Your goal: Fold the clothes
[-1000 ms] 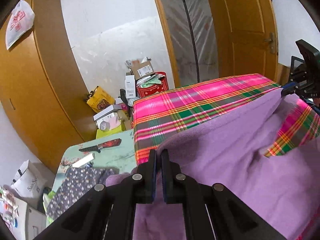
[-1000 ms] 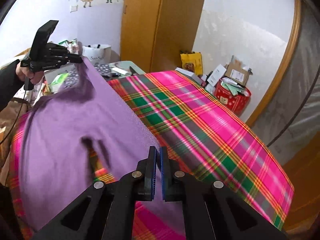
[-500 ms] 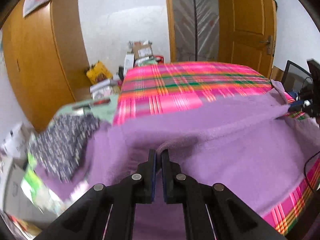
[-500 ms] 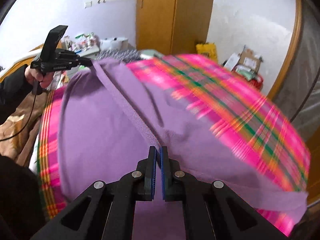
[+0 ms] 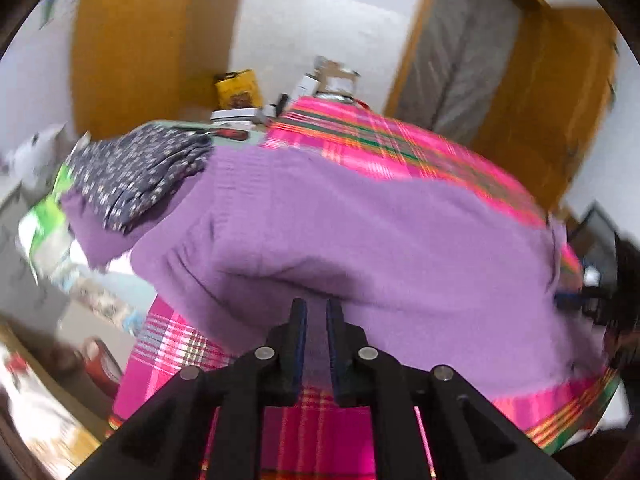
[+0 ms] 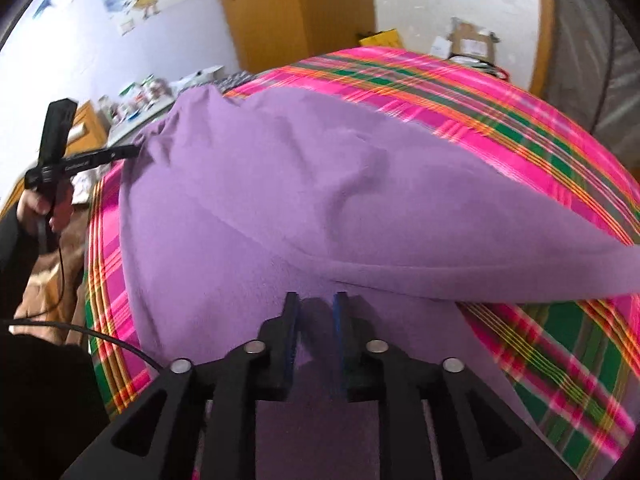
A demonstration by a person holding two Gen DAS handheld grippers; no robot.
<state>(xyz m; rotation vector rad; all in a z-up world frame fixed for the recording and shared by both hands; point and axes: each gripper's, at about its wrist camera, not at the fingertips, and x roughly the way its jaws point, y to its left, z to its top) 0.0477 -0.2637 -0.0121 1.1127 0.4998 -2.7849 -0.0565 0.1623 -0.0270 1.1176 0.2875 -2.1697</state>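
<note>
Beside purple garment, dark dotted cloth, plaid cover beneath

In the left wrist view the whole room is motion-blurred: the boxes piled at twelve o'clock beyond the plaid cloth cannot be told apart, and the clutter at nine o'clock is only smears. The right gripper at three o'clock is cut by the rim. In the right wrist view the purple garment runs off-frame at three o'clock, hiding much of the cloth.
</note>
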